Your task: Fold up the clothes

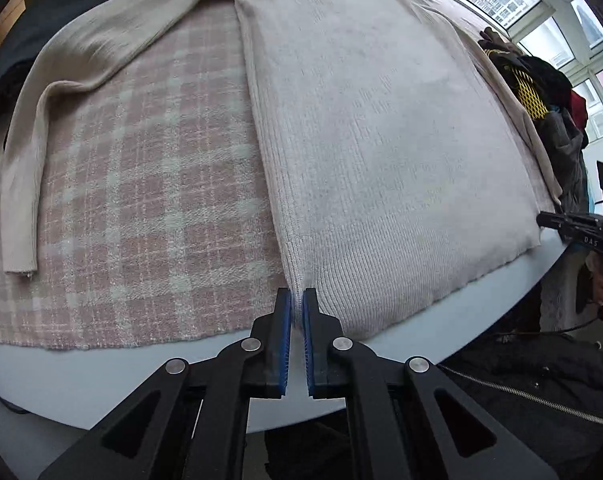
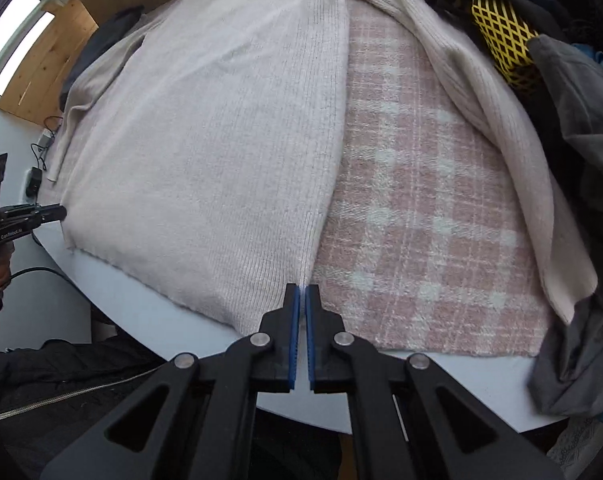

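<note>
A cream ribbed knit sweater (image 1: 373, 128) lies flat, front down the table, on a pink plaid blanket (image 1: 149, 184). Its left sleeve (image 1: 33, 148) runs down the blanket. My left gripper (image 1: 297, 298) is shut on the sweater's bottom left hem corner. In the right wrist view the sweater (image 2: 221, 128) fills the left half, its right sleeve (image 2: 513, 148) lies along the right. My right gripper (image 2: 302, 292) is shut on the bottom right hem corner. Each gripper shows at the other view's edge: the right one (image 1: 573, 226), the left one (image 2: 29, 216).
The blanket (image 2: 421, 216) covers a white round table (image 1: 101, 376). A pile of dark clothes with a yellow mesh item (image 2: 501, 28) sits at the table's right side. A grey garment (image 2: 581, 240) hangs there. A black zip jacket (image 1: 541, 384) lies below the table edge.
</note>
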